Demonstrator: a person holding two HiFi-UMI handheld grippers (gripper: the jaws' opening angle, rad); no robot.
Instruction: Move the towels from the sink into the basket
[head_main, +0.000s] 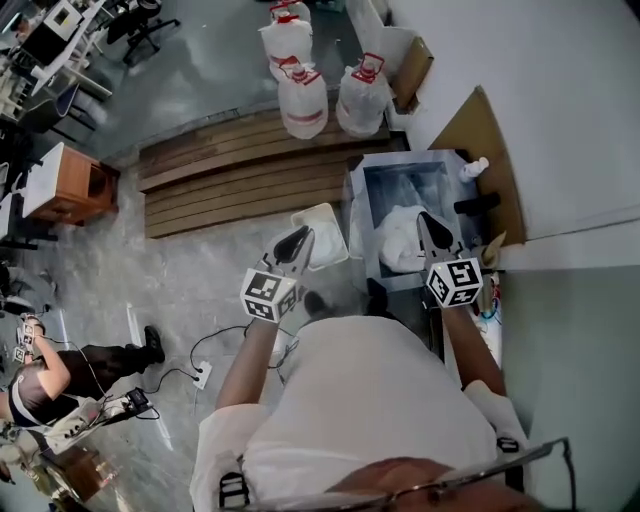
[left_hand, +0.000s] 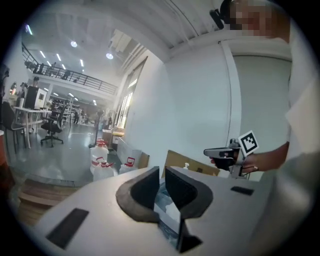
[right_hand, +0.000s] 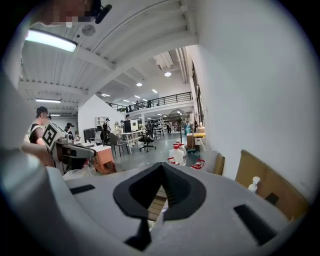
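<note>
Both grippers hang at chest height above the work, neither holding a thing. In the head view the left gripper sits at frame centre, over the floor and pointing at the basket. The right gripper is right of centre, over the sink.

The left gripper view shows its jaws a narrow slit apart, with nothing between them; only the sink far below shows through the gap. The right gripper view shows its jaws closed tip to tip, also on nothing.

The towels lie as a white heap in the lower part of the sink, right of centre in the head view and just beneath the right gripper's tips, though well below them. The basket stands on the floor just left of the sink, at frame centre. Its inside looks pale and flat. I cannot tell whether a towel already lies in it.

As I judge it, most of the task is left. The heap in the sink looks sizeable and no towel is in a grip or on its way across. The next step would be to lower a gripper into the sink, open it, close on a fold of towel and carry it left to the basket.
</note>
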